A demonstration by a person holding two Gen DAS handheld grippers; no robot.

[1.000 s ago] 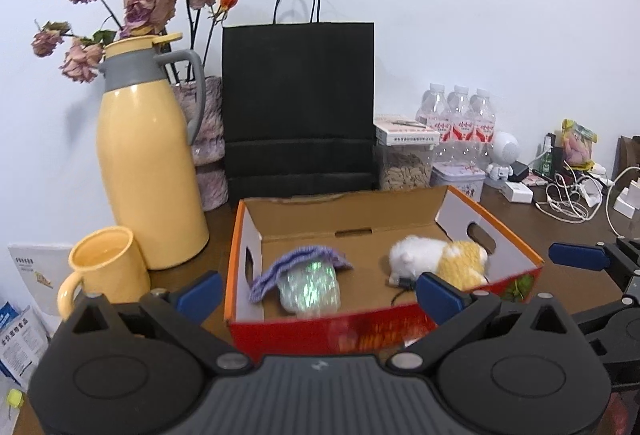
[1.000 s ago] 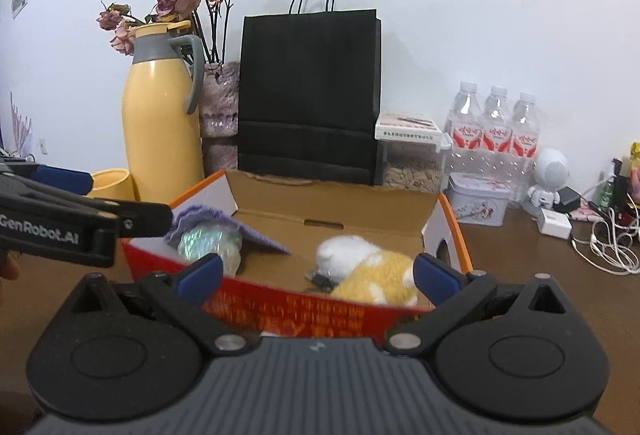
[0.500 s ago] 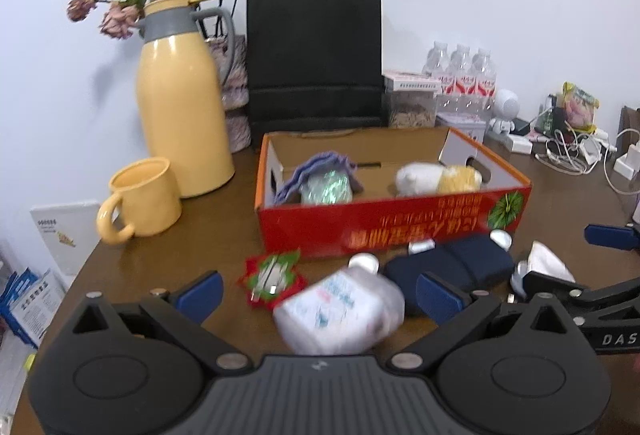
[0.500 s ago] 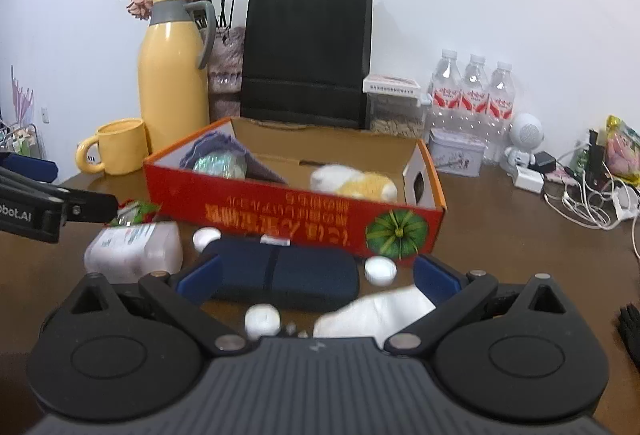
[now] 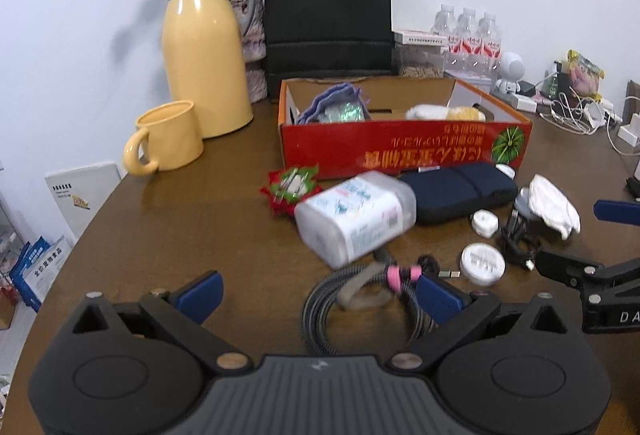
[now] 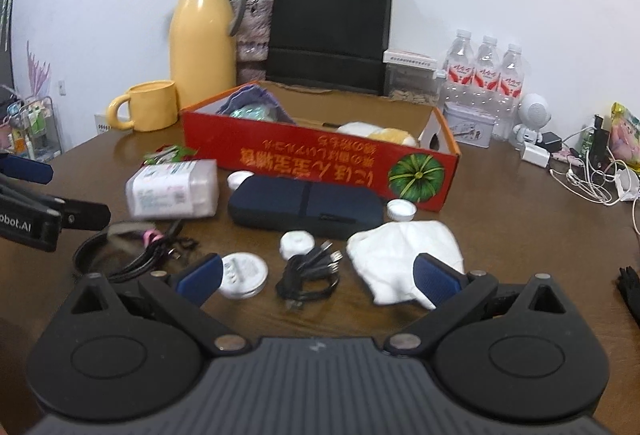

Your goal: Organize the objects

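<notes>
A red cardboard box (image 5: 404,151) (image 6: 320,159) sits mid-table and holds a purple cloth with a shiny bundle (image 5: 334,107) and a white-and-yellow plush toy (image 5: 444,113). In front of it lie a white tissue pack (image 5: 354,215) (image 6: 172,189), a navy pouch (image 5: 456,189) (image 6: 304,205), a red-green packet (image 5: 290,187), round white lids (image 6: 244,275), a coiled grey cable (image 5: 360,299), a black cable (image 6: 310,275) and a white cloth (image 6: 404,255). My left gripper (image 5: 318,295) is open above the grey cable. My right gripper (image 6: 316,277) is open over the black cable.
A yellow thermos (image 5: 202,63), yellow mug (image 5: 168,143), black paper bag (image 5: 328,19) and dried flowers stand behind the box. Water bottles (image 6: 484,75), a tin, a small white robot figure (image 6: 534,119) and tangled chargers (image 6: 588,171) fill the right side. The table's left edge is near.
Both grippers have pulled back from over the box and away toward the table's near side, bringing the loose items in front of the box into view. Both stay open.
</notes>
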